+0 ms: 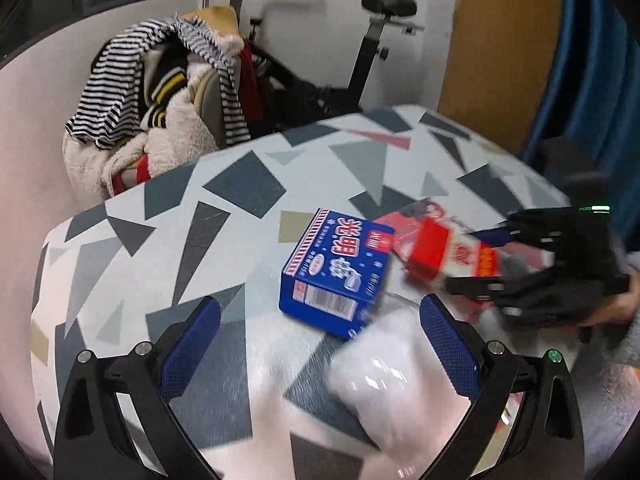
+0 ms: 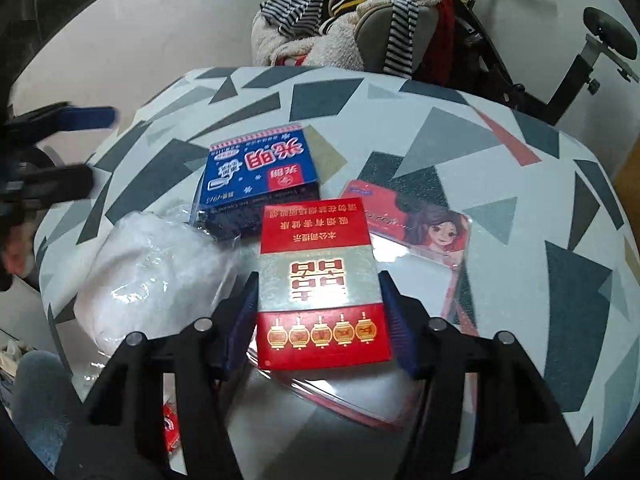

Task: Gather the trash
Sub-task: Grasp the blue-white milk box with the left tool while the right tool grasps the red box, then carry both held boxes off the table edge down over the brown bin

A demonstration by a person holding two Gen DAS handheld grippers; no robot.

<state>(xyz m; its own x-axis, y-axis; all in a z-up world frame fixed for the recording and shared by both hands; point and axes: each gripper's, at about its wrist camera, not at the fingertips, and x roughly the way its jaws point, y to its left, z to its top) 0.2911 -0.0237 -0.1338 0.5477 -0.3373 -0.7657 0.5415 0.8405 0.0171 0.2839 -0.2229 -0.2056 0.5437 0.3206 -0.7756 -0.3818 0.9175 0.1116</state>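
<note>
On the patterned table (image 2: 480,128), right gripper (image 2: 318,312) jaws clamp a red lantern-printed box (image 2: 320,280); left gripper (image 1: 320,344) jaws gape, empty.

Even indoor light is seen in both views. Glare is caught on the clear plastic bag (image 2: 160,272). Motion blur is marked in the left wrist view; frame edges are bent and darkened.
</note>
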